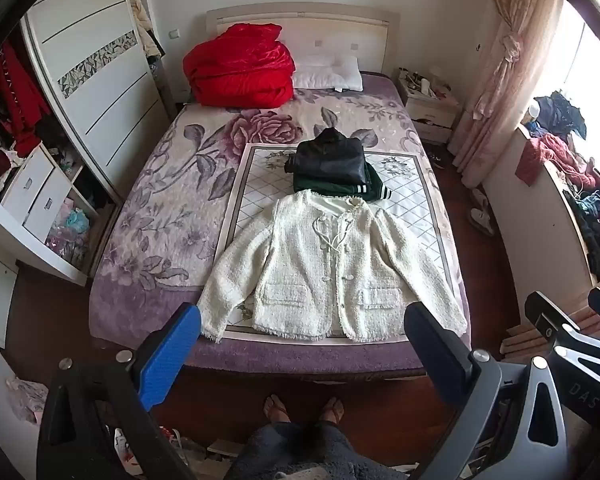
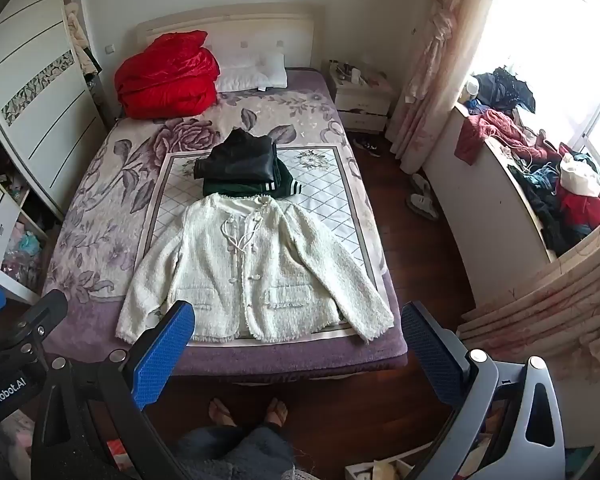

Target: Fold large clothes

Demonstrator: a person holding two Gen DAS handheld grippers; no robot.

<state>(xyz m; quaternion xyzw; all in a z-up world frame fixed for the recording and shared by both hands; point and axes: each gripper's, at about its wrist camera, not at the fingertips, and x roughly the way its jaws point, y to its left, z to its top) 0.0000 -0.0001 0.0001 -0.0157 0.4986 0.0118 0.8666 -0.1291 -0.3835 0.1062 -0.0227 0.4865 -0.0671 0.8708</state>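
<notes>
Above the bed's foot, left gripper (image 1: 301, 326) and right gripper (image 2: 296, 322) hang with jaws spread wide, holding and touching nothing. White jacket (image 1: 331, 264) lies flat, front up, on the quilted mat (image 1: 403, 184), just before the folded dark stack (image 1: 331, 168). Stack's lower green garment is mostly hidden.

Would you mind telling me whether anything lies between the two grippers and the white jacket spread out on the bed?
Nothing visible does. The left gripper and right gripper are both open, held above the foot of the bed, and the white jacket lies flat beyond them, uncovered. The folded clothes sit behind it.
</notes>
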